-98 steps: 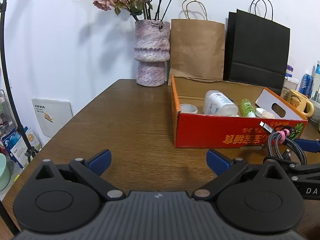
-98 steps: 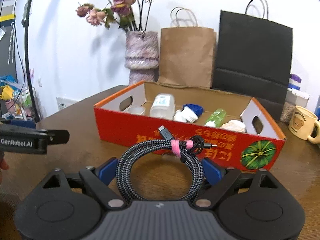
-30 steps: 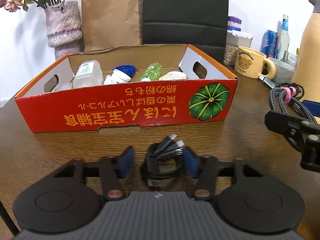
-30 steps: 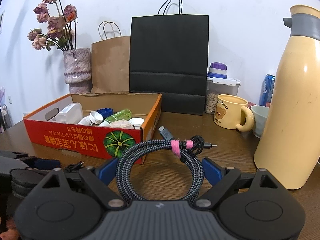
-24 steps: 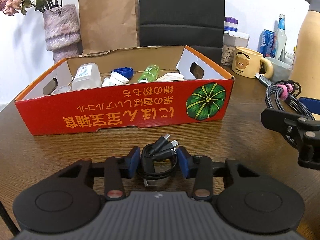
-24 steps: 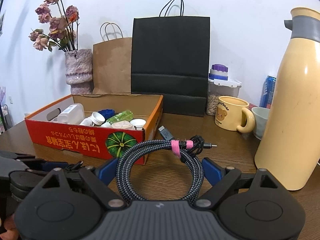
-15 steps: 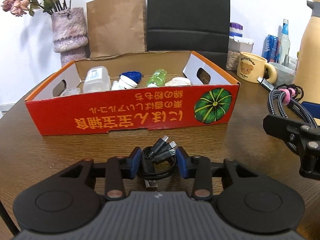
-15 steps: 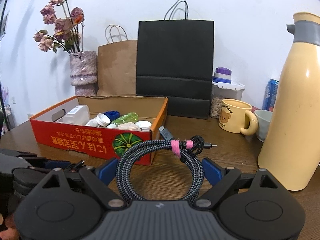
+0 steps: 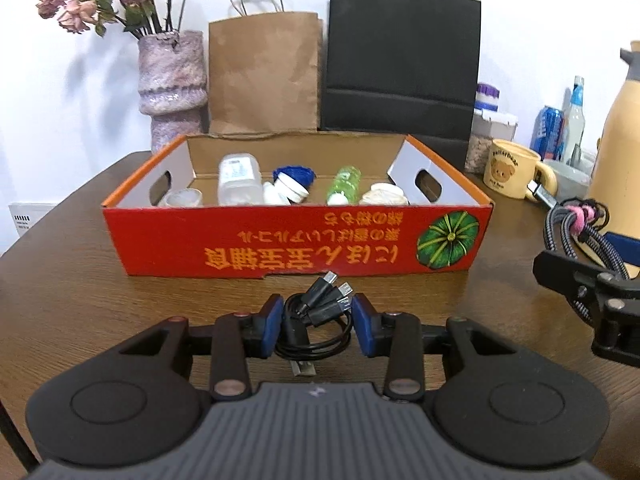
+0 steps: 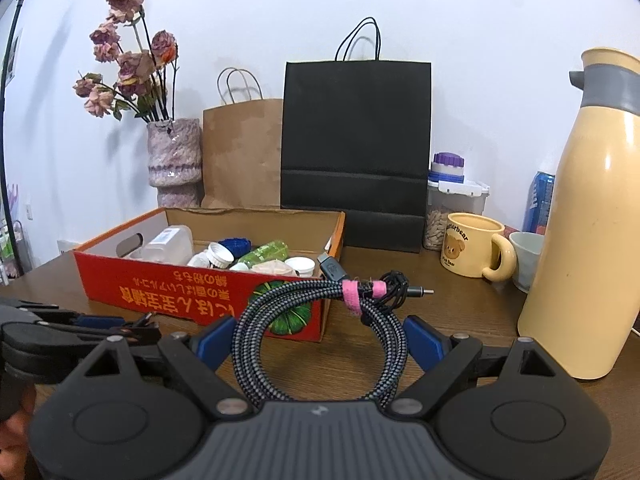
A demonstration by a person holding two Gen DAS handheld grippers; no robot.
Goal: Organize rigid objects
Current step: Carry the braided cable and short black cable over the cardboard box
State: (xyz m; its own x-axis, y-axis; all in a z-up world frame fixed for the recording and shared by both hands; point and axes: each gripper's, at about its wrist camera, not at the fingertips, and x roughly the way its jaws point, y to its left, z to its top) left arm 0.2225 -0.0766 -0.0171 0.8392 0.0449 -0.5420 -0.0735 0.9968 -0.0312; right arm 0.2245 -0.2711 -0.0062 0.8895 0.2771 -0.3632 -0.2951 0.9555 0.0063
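Observation:
My left gripper (image 9: 316, 326) is shut on a small black coiled cable (image 9: 316, 320) with several plugs, held just in front of the red cardboard box (image 9: 296, 246). The box holds a clear bottle (image 9: 239, 178), a green bottle (image 9: 344, 184) and white caps. My right gripper (image 10: 320, 338) is shut on a braided grey cable coil (image 10: 320, 320) with a pink tie, to the right of the box (image 10: 200, 288). The right gripper also shows at the right edge of the left wrist view (image 9: 592, 280).
Behind the box stand a purple vase with dried flowers (image 9: 172, 84), a brown paper bag (image 9: 264, 76) and a black paper bag (image 9: 400, 64). To the right are a yellow bear mug (image 10: 474, 250), a jar (image 10: 452, 208), a tall cream thermos (image 10: 588, 220) and cans.
My left gripper swung right to the black cable in front of the box and shut on it, then lifted slightly. The right gripper kept holding the braided coil while shifting right.

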